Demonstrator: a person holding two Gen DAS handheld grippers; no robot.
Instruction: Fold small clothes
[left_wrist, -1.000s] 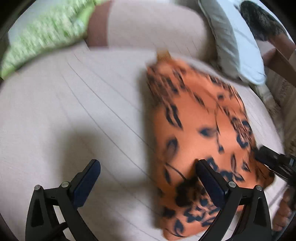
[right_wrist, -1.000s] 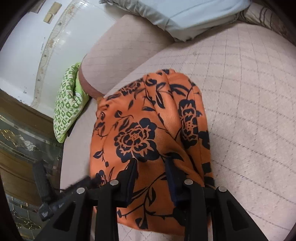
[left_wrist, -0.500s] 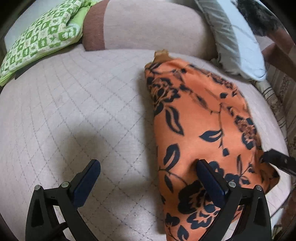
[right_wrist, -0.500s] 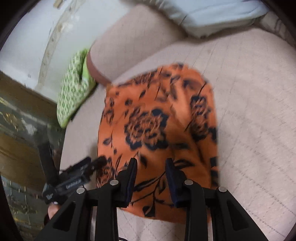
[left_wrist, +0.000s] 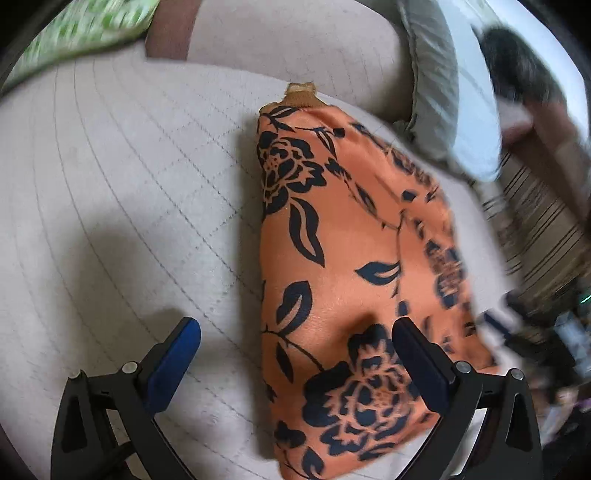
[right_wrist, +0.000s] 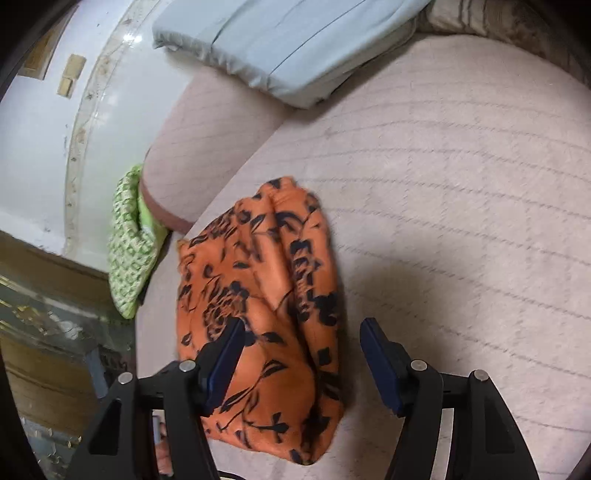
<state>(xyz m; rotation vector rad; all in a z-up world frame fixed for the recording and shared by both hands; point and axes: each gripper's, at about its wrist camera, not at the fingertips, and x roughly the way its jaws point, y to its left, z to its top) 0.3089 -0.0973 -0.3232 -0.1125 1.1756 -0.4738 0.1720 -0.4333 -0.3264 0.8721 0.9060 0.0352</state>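
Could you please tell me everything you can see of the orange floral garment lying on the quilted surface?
The orange floral garment is a smooth, slightly shiny fabric printed with dark navy roses and leaves. It lies folded into a long, puffy bundle on the pale quilted cover, a tan band poking out at its far end. A soft crease runs along its length. The right gripper, jaws just opened, straddles its near end without pressing it; the left gripper hangs open at its edge.
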